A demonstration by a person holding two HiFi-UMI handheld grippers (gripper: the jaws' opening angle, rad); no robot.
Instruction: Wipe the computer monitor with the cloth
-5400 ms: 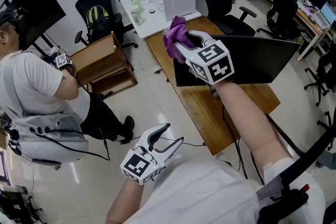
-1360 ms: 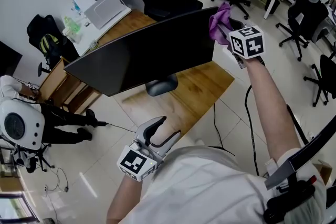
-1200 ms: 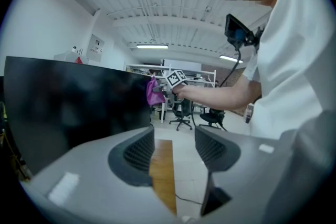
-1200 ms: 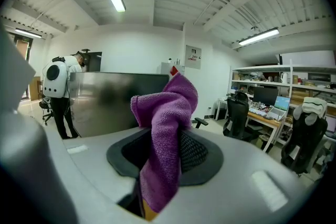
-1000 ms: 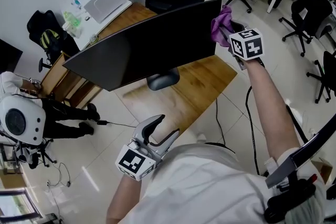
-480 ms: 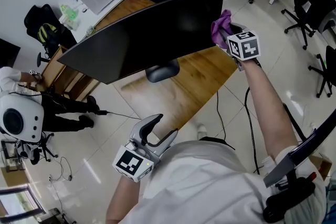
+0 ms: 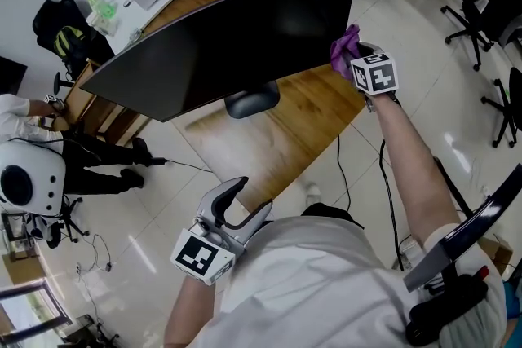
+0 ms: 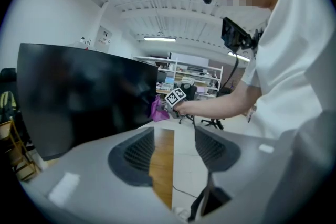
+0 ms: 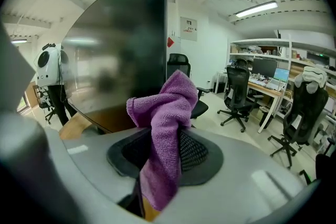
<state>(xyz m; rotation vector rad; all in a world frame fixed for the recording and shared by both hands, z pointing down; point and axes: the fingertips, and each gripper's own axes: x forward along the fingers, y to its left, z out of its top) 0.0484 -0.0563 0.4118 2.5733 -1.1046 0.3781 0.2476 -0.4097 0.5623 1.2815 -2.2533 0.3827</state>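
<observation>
Head view: my right arm reaches straight out, the right tongs [image 7: 356, 61] holding the purple cloth [image 7: 343, 50] just beside the right edge of the monitor [image 7: 228, 45] on the wooden bench [image 7: 294, 130]. I can't tell whether the cloth touches the monitor. The left tongs [image 7: 235, 206] hang low by my body.

Left gripper view: the jaws stand apart, with only the bench showing between them.

Right gripper view: the jaws clamp the cloth, whose hanging end hides the gap.

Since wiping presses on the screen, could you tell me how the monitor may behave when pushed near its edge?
It would probably wobble or swivel: the wide monitor rests on one small central stand. The cloth in the right tool looks soft, so scratching seems unlikely.
</observation>
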